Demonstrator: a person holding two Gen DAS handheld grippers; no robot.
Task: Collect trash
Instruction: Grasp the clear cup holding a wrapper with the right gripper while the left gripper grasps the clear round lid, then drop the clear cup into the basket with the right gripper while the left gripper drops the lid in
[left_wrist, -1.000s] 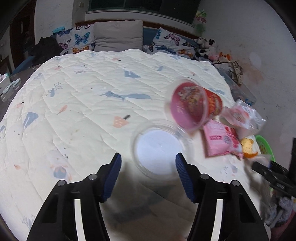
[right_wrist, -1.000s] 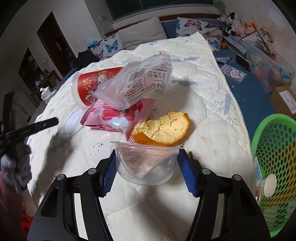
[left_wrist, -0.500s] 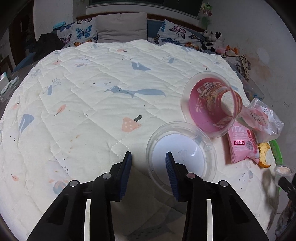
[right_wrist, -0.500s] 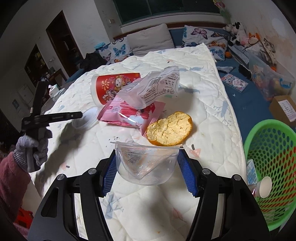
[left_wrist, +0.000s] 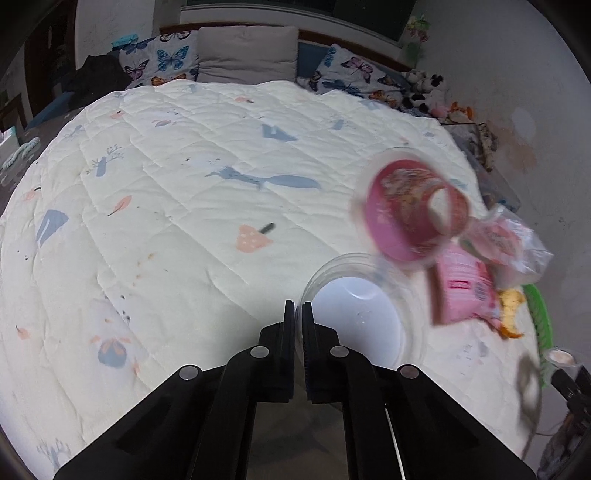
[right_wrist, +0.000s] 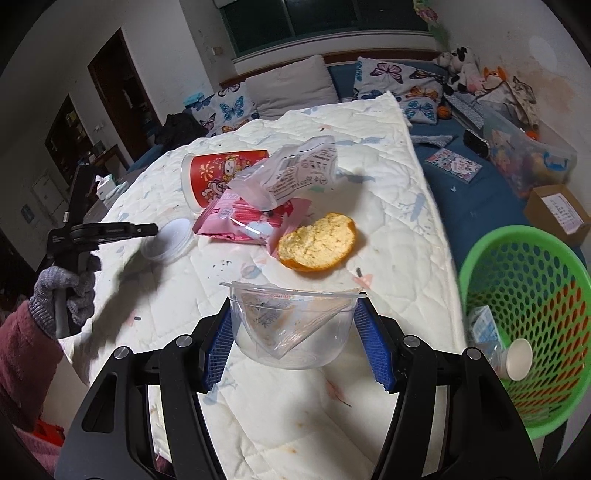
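- Left hand-held gripper: jaws pinched almost together on the near rim of a clear plastic lid. The lid lies on the quilted bed cover, right of the gripper's centre line.
- In the right wrist view, the same left hand-held gripper enters from the left, held by a grey-gloved hand; its tip meets the clear plastic lid.
- Right hand-held gripper: blue pads clamped on both sides of a clear plastic bowl, held above the bed cover. A crumpled clear wrapper sits inside the bowl.
- Red printed cup lies on its side on the bed, mouth towards the left gripper's camera; in that view it is blurred.
- Clear printed bag rests partly over the cup and over a pink snack packet.
- Half-eaten bread piece lies just beside the pink packet, between it and the held bowl.
- Green mesh basket stands off the bed's right edge; it holds a small carton and a paper cup.
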